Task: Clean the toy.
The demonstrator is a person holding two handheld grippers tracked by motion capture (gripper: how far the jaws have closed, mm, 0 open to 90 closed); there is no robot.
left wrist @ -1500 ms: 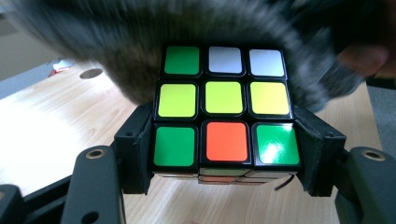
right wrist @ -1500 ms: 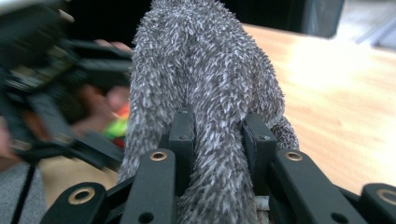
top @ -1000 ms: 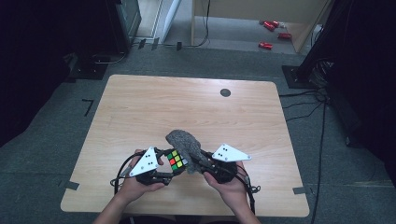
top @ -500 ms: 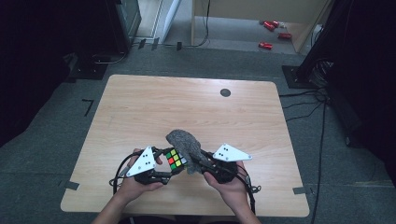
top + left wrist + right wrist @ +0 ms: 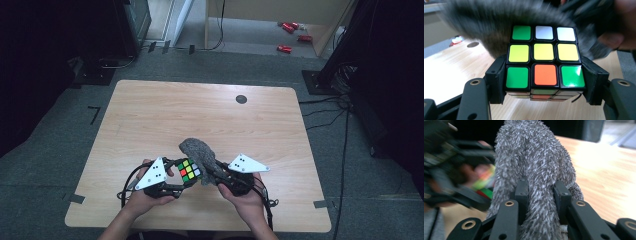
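We have the puzzle cube (image 5: 189, 170) clamped in the left tongs (image 5: 181, 176), black jaws pressing on two opposite sides of its bottom layer. It sits above the near edge of the desk (image 5: 150, 120), off the wood. The face toward the left gripper's camera reads green-white-white, three yellows, green-orange-green (image 5: 544, 52).

Right tongs (image 5: 212, 176) are clenched on a grey fuzzy cloth (image 5: 199, 151), a fold of it pinched between the jaws (image 5: 541, 195). The cloth bunches up just right of the cube and lies against its far and right side. In the left gripper view the cloth is a blur behind the cube (image 5: 491, 32).

A dark round disc (image 5: 241, 99) lies well beyond the cube, near the far edge of the desk. We see no containers on the desk.
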